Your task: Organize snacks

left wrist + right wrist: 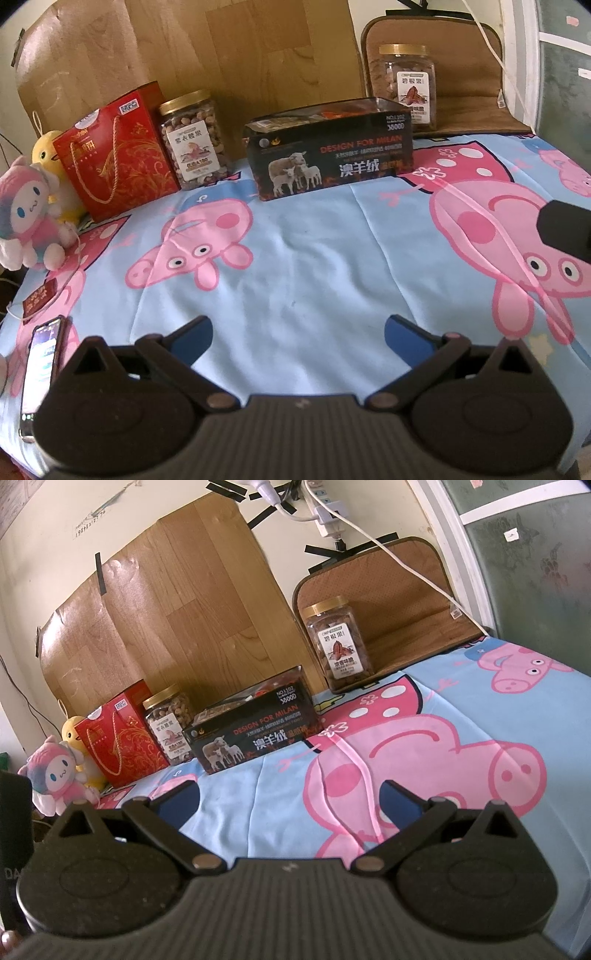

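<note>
Snacks line the back of the bed in the left wrist view: two clear jars with gold lids, one black box and one red gift bag. The nut jar (194, 138) stands just beside the red gift bag (116, 157), at the left. The black box (328, 153), open on top with packets showing inside, sits near the middle on the cartoon-pig sheet (295, 258). The pecan jar (408, 86) stands behind it to the right, on a brown mat (469, 85). Two plush toys, a pink one (29, 218) and a yellow one (46, 147), sit at the far left, and one phone (40, 369) lies by the near left edge. The left gripper (297, 338) is spread wide, its blue-padded fingers holding nothing above bare sheet.

From the right wrist view the count matches: nut jar (168, 725), pecan jar (341, 644), black box (255, 731) and red gift bag (118, 738), with both plush toys at the left. The right gripper (290, 799) is likewise spread wide and empty over the sheet, well apart from every snack.
</note>
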Action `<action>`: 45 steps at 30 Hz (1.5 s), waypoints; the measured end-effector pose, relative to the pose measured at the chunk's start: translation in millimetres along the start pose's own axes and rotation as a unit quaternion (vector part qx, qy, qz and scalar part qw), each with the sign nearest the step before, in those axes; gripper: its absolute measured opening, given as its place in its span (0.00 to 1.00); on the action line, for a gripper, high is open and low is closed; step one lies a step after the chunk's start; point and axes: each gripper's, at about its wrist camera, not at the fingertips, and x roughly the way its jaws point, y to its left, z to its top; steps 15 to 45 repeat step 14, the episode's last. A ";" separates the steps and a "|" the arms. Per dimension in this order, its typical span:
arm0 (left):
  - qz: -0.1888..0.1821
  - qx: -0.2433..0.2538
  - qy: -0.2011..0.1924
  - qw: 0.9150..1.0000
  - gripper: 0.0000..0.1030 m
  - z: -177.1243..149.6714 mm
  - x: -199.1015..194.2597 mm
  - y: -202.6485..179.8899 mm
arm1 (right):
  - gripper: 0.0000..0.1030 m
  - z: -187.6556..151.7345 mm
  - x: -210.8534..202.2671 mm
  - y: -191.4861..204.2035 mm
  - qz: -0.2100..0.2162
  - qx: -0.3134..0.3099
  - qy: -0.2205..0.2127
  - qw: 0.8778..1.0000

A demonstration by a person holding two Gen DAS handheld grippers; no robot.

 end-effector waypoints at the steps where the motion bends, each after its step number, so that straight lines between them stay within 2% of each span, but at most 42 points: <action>1: -0.002 0.000 0.001 1.000 1.00 -0.2 0.0 -0.4 | 1.00 0.1 0.1 0.0 0.000 0.000 0.000 1.000; 14: -0.040 0.000 0.001 0.999 1.00 -1.6 -2.6 -1.9 | 1.00 -3.9 1.5 -0.6 0.000 0.001 0.003 1.000; 45: -0.040 0.000 0.001 0.999 1.00 -1.6 -2.6 -1.9 | 1.00 -3.9 1.5 -0.6 0.000 0.001 0.003 1.000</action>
